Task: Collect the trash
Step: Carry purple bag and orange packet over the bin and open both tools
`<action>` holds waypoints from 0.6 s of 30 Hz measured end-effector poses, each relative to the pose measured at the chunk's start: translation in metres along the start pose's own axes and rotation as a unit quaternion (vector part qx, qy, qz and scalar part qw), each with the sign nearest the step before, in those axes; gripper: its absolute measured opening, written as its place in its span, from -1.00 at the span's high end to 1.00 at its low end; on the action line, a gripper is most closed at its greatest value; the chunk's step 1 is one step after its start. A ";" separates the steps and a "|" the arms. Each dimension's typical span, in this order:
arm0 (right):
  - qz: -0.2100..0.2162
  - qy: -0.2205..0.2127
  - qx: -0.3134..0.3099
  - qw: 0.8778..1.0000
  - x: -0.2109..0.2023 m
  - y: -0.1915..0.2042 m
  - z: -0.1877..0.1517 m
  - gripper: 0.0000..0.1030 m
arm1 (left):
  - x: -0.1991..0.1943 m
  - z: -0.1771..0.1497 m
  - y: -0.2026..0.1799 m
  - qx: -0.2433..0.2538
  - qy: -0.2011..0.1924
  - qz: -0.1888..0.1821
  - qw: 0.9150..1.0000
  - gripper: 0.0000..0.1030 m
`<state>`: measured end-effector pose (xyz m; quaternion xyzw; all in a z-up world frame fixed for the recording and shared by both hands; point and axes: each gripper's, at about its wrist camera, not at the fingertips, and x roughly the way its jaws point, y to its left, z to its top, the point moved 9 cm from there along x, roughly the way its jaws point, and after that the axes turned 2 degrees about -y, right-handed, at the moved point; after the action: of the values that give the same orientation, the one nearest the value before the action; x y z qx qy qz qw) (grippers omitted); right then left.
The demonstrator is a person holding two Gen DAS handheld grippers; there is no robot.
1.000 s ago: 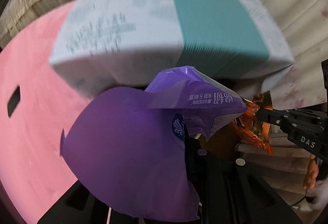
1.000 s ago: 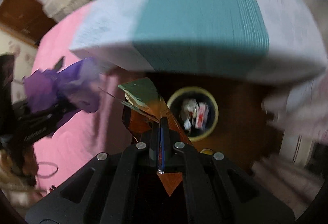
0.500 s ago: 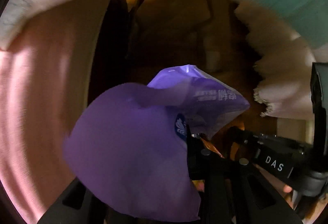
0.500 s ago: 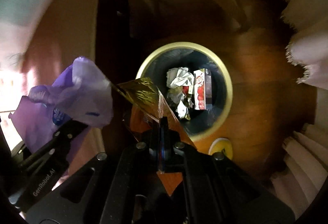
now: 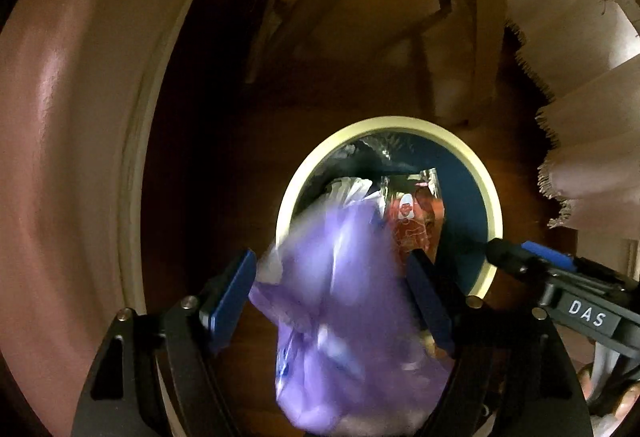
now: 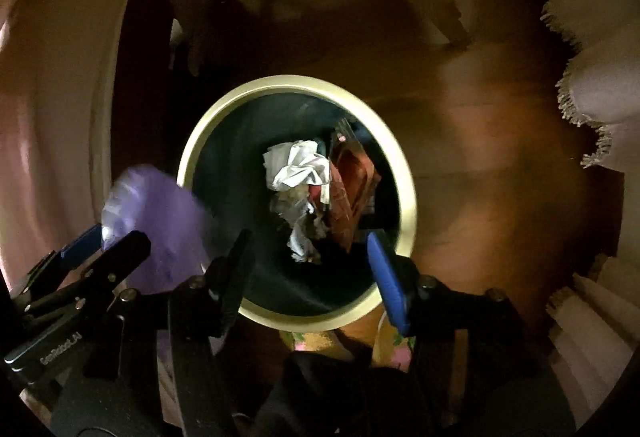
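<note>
My left tool [image 5: 332, 293] had just spread; the purple bag [image 5: 344, 321] blurred loose between its fingers. My right tool [image 6: 312, 277], also just spread and empty, hung over the waste bin [image 6: 200, 141], orange wrapper [image 6: 352, 189] inside.

Bin [image 6: 404, 177] mouth open from above, partly filled with crumpled paper [image 6: 298, 167] and a red wrapper [image 6: 352, 193]; purple bag [image 5: 344, 309] loose between the left claw [image 5: 332, 297] jaws, just opened, covers the bin's near rim; pink bed edge [image 5: 60, 157] close left; fringed cloth [image 6: 592, 109] right; chair legs [image 5: 480, 37] beyond.
</note>
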<state>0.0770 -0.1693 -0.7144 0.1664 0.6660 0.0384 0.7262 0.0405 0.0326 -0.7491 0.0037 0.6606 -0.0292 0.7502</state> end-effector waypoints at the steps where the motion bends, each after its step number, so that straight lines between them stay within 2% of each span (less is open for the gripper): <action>1: -0.001 -0.004 0.000 1.000 -0.002 0.000 0.001 -0.06 | 0.001 0.006 0.002 0.002 0.000 0.002 1.000 -0.52; 5: -0.001 -0.020 -0.011 1.000 -0.020 0.005 -0.001 -0.06 | -0.013 0.014 -0.010 0.015 -0.016 0.005 1.000 -0.53; 7: 0.001 -0.027 -0.016 0.999 -0.012 -0.004 0.011 -0.06 | -0.020 0.019 -0.017 0.018 -0.023 0.005 1.000 -0.53; 12: 0.001 -0.044 -0.036 0.998 -0.022 -0.006 0.013 -0.06 | -0.032 0.032 -0.022 0.016 -0.029 0.008 0.999 -0.53; 18: -0.002 -0.054 -0.039 0.998 -0.023 -0.007 0.009 -0.06 | -0.041 0.038 -0.026 0.001 -0.041 0.016 0.999 -0.64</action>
<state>0.0823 -0.1844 -0.6938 0.1387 0.6240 0.0535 0.7672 0.0723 0.0062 -0.7032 0.0140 0.6287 -0.0177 0.7773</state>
